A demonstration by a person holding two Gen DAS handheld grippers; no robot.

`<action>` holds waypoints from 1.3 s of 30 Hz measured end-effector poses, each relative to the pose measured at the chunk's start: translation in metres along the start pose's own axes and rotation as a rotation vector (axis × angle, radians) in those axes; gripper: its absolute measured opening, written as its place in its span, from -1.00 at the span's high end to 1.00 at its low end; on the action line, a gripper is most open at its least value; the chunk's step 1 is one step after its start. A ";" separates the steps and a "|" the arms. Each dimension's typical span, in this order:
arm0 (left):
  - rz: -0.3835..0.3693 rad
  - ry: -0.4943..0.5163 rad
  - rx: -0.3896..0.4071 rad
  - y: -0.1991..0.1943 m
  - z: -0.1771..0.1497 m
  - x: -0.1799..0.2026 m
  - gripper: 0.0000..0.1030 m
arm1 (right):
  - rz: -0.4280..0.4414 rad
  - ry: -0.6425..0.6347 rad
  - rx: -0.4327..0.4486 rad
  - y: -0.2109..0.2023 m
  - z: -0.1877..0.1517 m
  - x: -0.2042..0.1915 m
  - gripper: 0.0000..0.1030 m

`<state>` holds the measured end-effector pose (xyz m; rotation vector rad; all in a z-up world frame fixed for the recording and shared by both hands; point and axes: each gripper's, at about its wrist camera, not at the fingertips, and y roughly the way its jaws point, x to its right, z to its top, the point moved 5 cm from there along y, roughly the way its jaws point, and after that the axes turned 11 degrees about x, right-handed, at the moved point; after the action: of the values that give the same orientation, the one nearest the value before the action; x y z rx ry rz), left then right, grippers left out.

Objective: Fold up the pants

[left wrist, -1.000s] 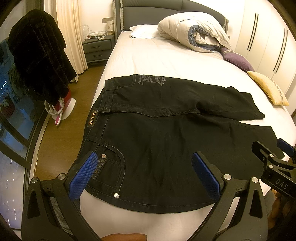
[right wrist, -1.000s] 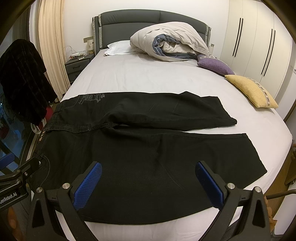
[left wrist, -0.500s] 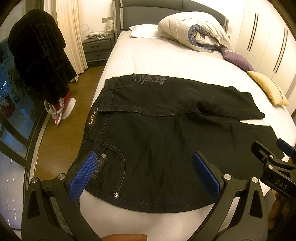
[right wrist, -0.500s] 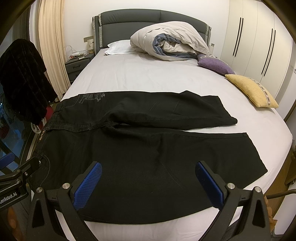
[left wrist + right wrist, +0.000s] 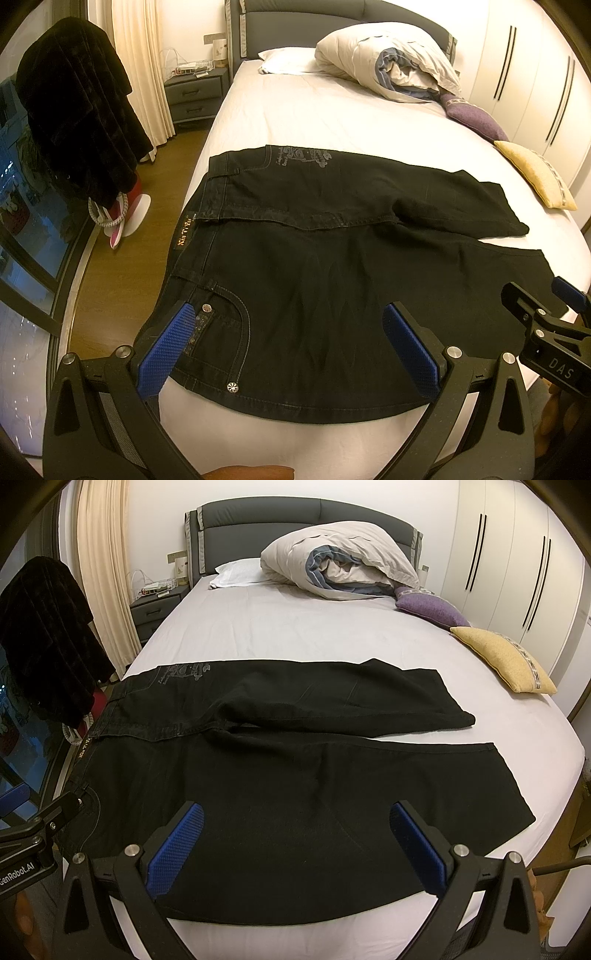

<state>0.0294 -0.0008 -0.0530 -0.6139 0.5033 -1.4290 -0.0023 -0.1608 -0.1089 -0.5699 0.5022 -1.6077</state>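
Observation:
Black pants lie flat across the near part of the white bed, waist to the left, both legs running right and slightly apart. They also show in the right wrist view. My left gripper is open and empty, hovering over the near waist and pocket area. My right gripper is open and empty, over the middle of the near leg. Each gripper shows at the edge of the other's view.
A rolled duvet, a white pillow, a purple cushion and a yellow cushion lie at the bed's far and right side. A dark coat hangs left, over wooden floor. A nightstand stands by the headboard.

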 end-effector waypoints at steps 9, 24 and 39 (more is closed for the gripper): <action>0.000 0.000 -0.001 0.001 -0.003 0.000 -1.00 | 0.000 0.000 -0.001 0.000 -0.001 -0.001 -1.00; -0.002 0.004 -0.008 0.005 -0.010 -0.003 -1.00 | 0.003 0.002 -0.009 -0.001 -0.006 -0.005 -1.00; 0.008 0.017 -0.038 0.020 -0.008 -0.004 -1.00 | 0.029 0.014 -0.045 0.016 -0.005 0.000 -1.00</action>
<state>0.0390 0.0033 -0.0725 -0.6304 0.5469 -1.4202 0.0072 -0.1624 -0.1228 -0.5826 0.5560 -1.5776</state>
